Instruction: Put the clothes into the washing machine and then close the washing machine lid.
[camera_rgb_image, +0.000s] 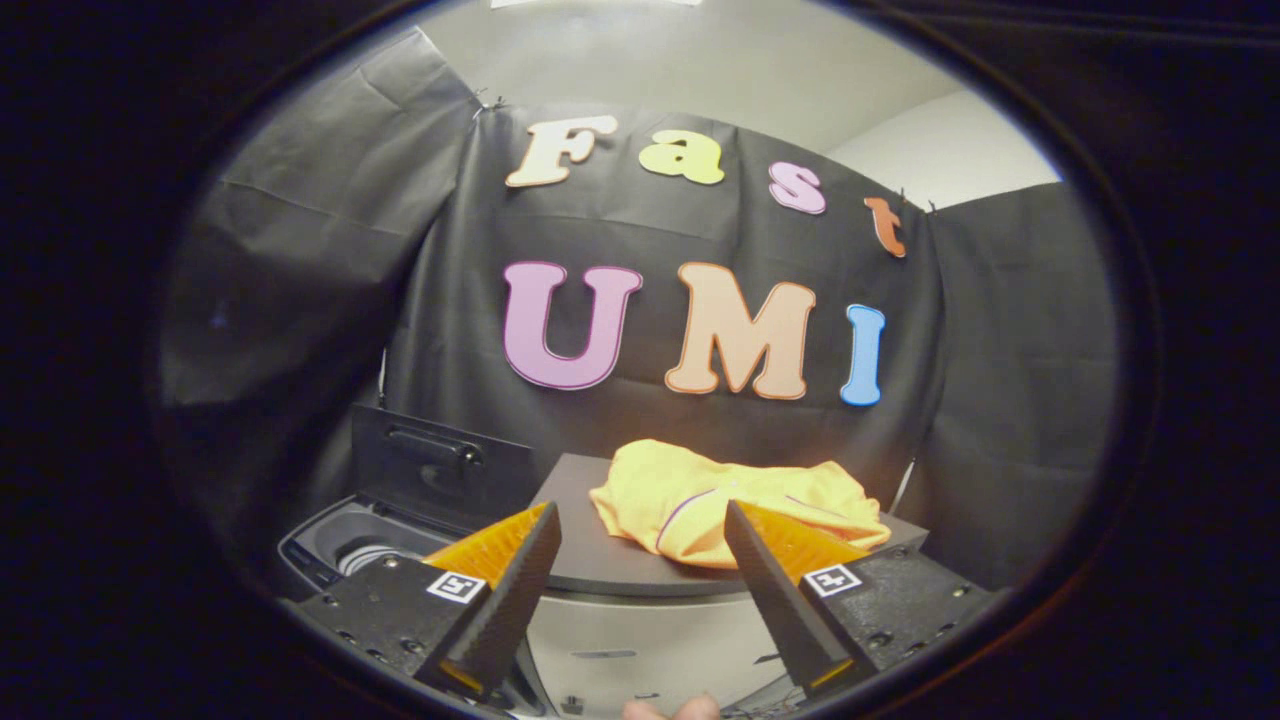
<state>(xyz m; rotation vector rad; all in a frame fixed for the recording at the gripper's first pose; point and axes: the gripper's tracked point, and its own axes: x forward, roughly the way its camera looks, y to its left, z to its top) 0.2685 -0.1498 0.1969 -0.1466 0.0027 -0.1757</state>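
The yellow garment is seen crumpled in a loose heap on a grey cabinet top, just ahead of the fingers and partly behind the right one. It is a soft, thin-looking cloth with a narrow dark piping line across its folds, and one edge droops over the near rim of the top. The gripper is held spread, with nothing between its fingers and no contact with the cloth.

The step in hand is judged to be the approach for the first pick, so most of the task is left. A good grasp would likely be made on a raised fold near the middle of the heap, where several layers can be pinched together, rather than on the thin hanging edge, from which the cloth could slip or trail. The fingers should be kept wide until the fold lies between them, then closed firmly.

To the left of the cabinet and lower down, the washing machine stands with its drum opening exposed and its dark lid raised upright behind it. The carry should therefore be made leftward and high enough that hanging cloth clears the rim. A fingertip of the person is seen beneath the gripper.
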